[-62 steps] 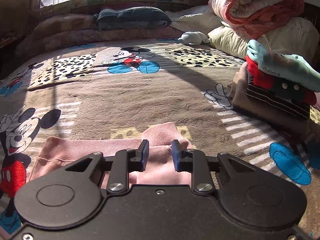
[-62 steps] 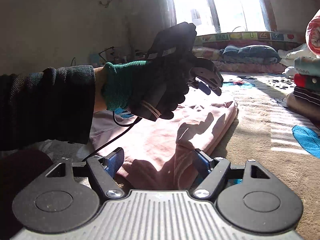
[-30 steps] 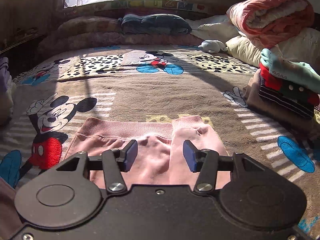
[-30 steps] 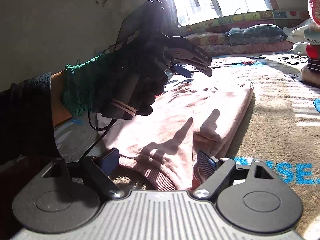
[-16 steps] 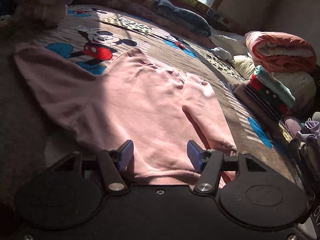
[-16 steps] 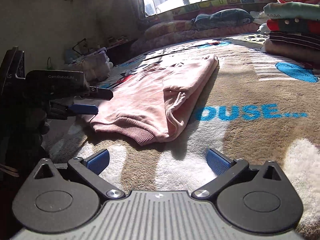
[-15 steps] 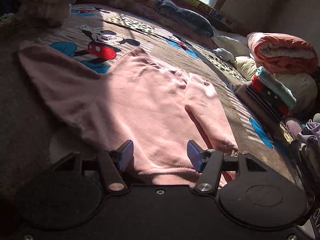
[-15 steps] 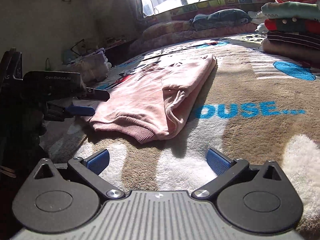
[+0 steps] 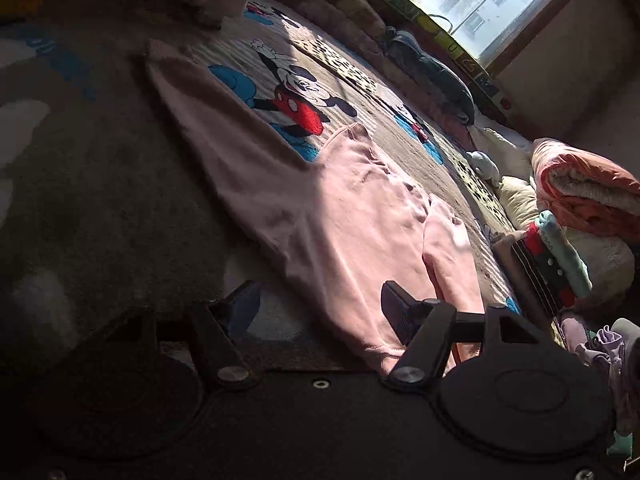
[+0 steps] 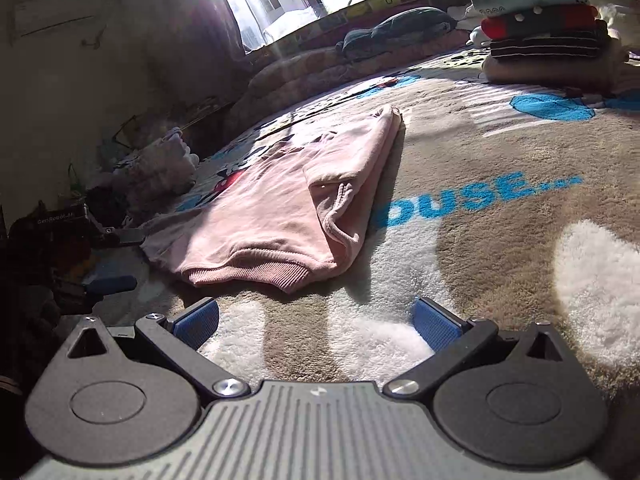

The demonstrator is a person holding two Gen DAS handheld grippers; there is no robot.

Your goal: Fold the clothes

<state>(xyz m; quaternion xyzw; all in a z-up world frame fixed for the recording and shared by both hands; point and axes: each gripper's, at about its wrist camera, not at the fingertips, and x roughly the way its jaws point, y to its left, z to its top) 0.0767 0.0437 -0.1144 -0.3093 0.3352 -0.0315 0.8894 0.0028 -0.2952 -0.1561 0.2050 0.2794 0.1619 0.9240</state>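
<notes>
A pink sweatshirt (image 9: 352, 216) lies flat on the cartoon-print blanket (image 9: 100, 184). One sleeve (image 9: 208, 128) stretches out to the left; the other sleeve (image 9: 448, 248) is folded over the body. My left gripper (image 9: 320, 308) hovers open near the hem corner, holding nothing. In the right wrist view the sweatshirt (image 10: 280, 204) lies ahead with its ribbed hem (image 10: 248, 270) nearest. My right gripper (image 10: 316, 320) stands open over the blanket, short of the hem. The left gripper (image 10: 112, 258) shows at the left edge.
A stack of folded clothes (image 10: 544, 24) sits at the right on the blanket (image 10: 500, 152). Rolled quilts and pillows (image 9: 580, 192) lie beyond it. A dark bundle (image 10: 396, 26) rests under the window. More loose clothes (image 9: 600, 352) lie at the right edge.
My left gripper has swung left and tilted, so the outstretched sleeve now fills more of its view. The right gripper has drawn back slightly from the hem. Both stay open.
</notes>
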